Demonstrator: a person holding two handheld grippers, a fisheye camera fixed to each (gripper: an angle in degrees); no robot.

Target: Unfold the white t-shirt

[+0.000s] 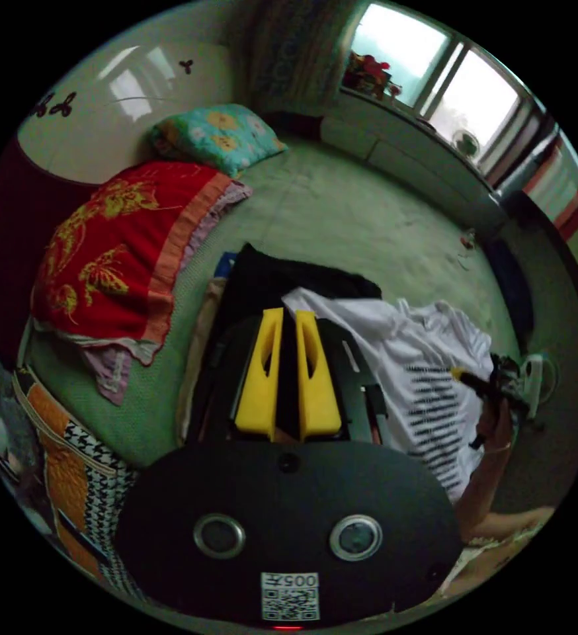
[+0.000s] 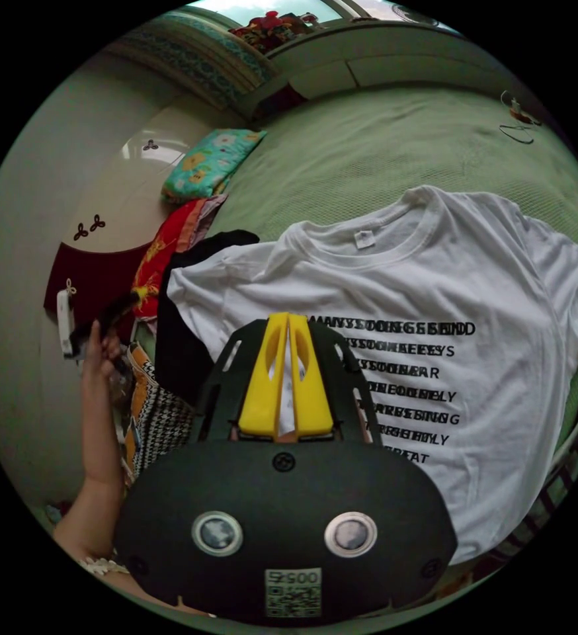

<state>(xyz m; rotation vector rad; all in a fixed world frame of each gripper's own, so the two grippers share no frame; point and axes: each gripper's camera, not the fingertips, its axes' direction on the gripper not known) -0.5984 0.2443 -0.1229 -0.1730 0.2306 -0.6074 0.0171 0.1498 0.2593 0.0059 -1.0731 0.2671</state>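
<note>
While the white t-shirt (image 2: pixel 448 317) lies spread (right gripper view), both grippers' jaws look closed, empty.

T-shirt (image 2: pixel 474 291) hem hidden behind right gripper (image 2: pixel 288 324), print doubled by blur, black garment (image 1: pixel 282 281) partly under shirt, windowsill items (image 1: pixel 368 73) indistinct

White t-shirt (image 2: pixel 434 297) lies spread flat, print up.
</note>
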